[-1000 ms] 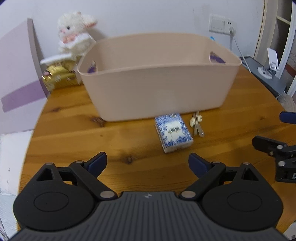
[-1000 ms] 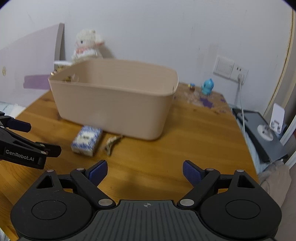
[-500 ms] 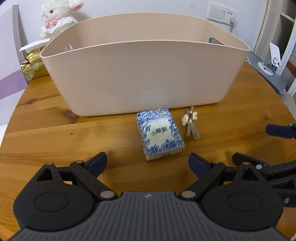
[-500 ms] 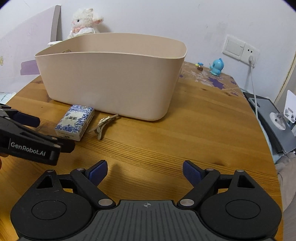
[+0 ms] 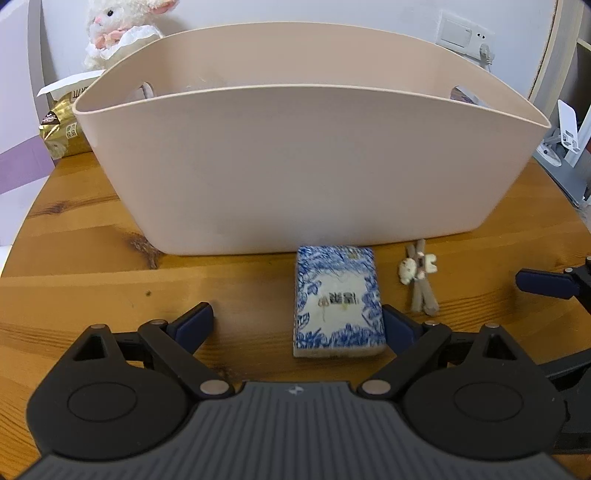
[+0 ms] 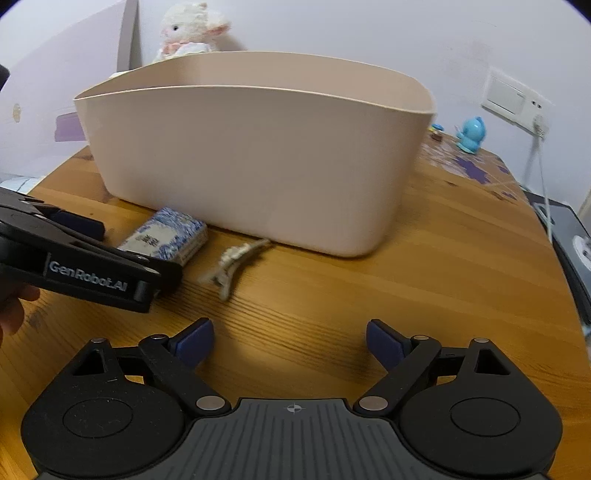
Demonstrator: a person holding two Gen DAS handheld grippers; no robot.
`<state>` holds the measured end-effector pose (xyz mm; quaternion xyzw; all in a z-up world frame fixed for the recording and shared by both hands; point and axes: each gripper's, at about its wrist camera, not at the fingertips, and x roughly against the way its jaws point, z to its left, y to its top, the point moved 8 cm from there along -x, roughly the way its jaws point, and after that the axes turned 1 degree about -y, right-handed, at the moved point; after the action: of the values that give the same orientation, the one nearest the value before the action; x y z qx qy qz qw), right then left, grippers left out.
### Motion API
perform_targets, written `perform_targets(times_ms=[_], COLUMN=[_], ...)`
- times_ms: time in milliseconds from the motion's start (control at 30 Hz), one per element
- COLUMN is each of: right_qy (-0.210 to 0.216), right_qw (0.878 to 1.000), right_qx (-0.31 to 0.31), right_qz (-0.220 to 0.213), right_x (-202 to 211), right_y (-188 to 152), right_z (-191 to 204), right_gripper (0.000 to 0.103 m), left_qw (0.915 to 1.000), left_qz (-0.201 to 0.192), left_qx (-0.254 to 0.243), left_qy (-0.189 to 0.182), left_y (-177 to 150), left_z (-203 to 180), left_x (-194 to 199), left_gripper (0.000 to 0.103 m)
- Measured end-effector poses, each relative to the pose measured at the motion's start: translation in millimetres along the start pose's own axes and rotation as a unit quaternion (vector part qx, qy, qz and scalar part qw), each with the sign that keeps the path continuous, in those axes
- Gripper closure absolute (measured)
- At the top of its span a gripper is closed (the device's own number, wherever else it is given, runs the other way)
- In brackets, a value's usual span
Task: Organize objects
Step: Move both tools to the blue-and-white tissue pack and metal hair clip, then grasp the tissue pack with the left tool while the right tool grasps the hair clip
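Observation:
A blue-and-white patterned pack (image 5: 338,302) lies flat on the wooden table (image 5: 74,266), right in front of a large beige tub (image 5: 306,162). My left gripper (image 5: 297,325) is open, low over the table, its right finger close beside the pack's near corner. A small hair clip with a bear charm (image 5: 419,277) lies to the right of the pack. In the right wrist view the pack (image 6: 166,238) and the clip (image 6: 234,260) sit ahead and to the left. My right gripper (image 6: 290,341) is open over bare wood with nothing between its fingers.
A white plush lamb (image 5: 118,29) and a gold packet (image 5: 64,129) stand behind the tub at the left. A blue figurine (image 6: 471,134) sits at the far right of the table, near a wall socket with a cable (image 6: 539,147). A grey device (image 6: 570,236) lies off the right edge.
Both grippers have moved forward and lower toward the tub. The pack now reaches in between the left gripper's fingers, by the right one; the clip is nearer the right gripper. Nothing was grasped.

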<state>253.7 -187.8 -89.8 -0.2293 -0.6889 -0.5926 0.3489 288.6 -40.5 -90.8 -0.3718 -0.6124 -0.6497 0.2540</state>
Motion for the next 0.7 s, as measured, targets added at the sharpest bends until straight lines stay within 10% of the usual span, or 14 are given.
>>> perform_targets(times_ms=[367, 700], right_qy=[0.018, 0.018], right_qw=[1.0, 1.0], right_qx=[-0.005, -0.002], right_qz=[-0.018, -0.025], right_x=[-14, -2], right_y=[16, 12], right_z=[20, 24], right_gripper=[0.018, 0.083], left_qw=[0.9998, 0.9998], left_qz=[-0.012, -0.009], left_qx=[0.002, 0.008], left_qy=[0.015, 0.016], left_y=[1, 3], left_z=[22, 34], left_x=[1, 9], left_gripper=[0.012, 0.055])
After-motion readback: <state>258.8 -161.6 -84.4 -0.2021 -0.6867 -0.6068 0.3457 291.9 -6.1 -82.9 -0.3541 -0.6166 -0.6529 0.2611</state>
